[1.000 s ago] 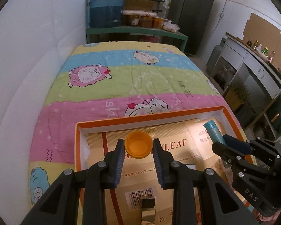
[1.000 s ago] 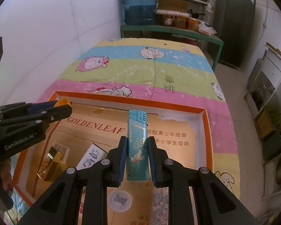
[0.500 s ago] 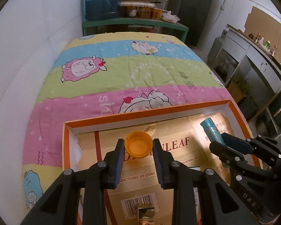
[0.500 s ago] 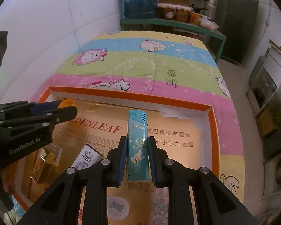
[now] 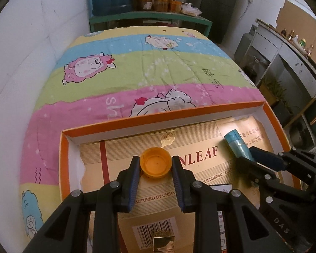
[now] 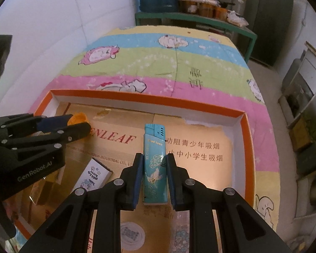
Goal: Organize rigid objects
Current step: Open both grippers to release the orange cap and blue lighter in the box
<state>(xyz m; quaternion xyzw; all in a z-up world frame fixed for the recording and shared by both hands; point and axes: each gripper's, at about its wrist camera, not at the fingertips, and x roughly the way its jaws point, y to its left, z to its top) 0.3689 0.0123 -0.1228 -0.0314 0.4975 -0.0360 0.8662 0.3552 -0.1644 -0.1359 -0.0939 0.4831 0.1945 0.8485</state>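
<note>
Orange cap, left wrist view: the bottle cap (image 5: 155, 165) sits at frame centre, open side toward the camera, clamped between the 2 blue pads of the left gripper (image 5: 155, 169).
Left gripper state: clenched on the cap's rim, pads pressing opposite sides.
Below it: the orange-edged box (image 5: 200, 109) with a gold printed cardboard liner (image 5: 126, 151) fills the lower half of the frame; whether the cap touches the liner cannot be told.
Right edge of that view: the right gripper (image 5: 245, 155) shows side-on with the teal lighter (image 5: 234, 142) poking out of it.
Lighter, right wrist view: it stands lengthwise at frame centre, held at its lower half, cap end pointing away toward the upper frame.
Right gripper state: closed tight on the lighter's 2 narrow sides.
Left of that view: the left gripper and cap appear at middle left; a small printed card box (image 6: 95, 174) lies on the liner at lower left.
Handling, cap: likely light, stiff, thin-walled; a rim grip suits it, with gentle pressure.
Handling, lighter: probably rigid, glossy and slippery; mid-body is the safest hold.
</note>
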